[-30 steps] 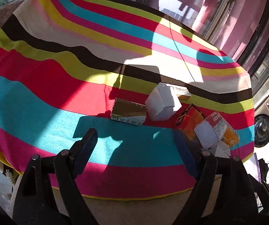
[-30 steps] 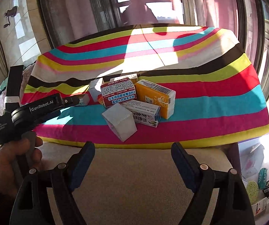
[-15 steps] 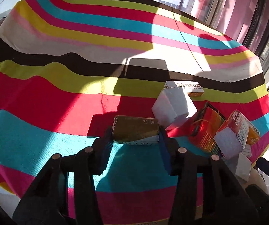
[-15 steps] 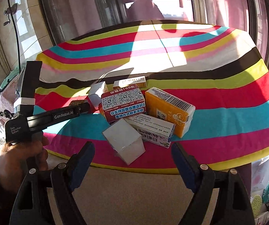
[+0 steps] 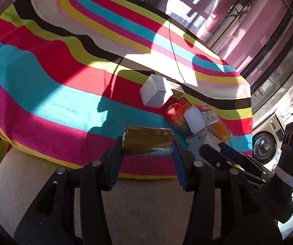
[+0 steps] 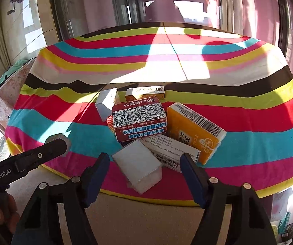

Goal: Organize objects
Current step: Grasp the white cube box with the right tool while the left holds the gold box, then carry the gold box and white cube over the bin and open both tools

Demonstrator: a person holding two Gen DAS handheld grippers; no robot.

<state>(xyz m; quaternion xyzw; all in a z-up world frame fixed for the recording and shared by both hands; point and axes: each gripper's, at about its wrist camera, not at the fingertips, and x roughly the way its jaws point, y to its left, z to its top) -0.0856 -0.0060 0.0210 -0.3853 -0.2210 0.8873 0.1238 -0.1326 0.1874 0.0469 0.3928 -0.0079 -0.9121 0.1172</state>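
Presently left tool (image 5: 148, 143) clamped across short ends of brown-gold carton (image 5: 147, 143), lifted near tabletop's (image 5: 44, 94) front edge; light, stiff cardboard, crushable if squeezed; right tool (image 6: 142, 163) apart, hovering before white box (image 6: 138, 167) in the pile.

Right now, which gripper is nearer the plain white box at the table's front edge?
Right. The right gripper is open with its fingers on either side of the white box, not touching. The left gripper is off to the side, shut on the gold box.
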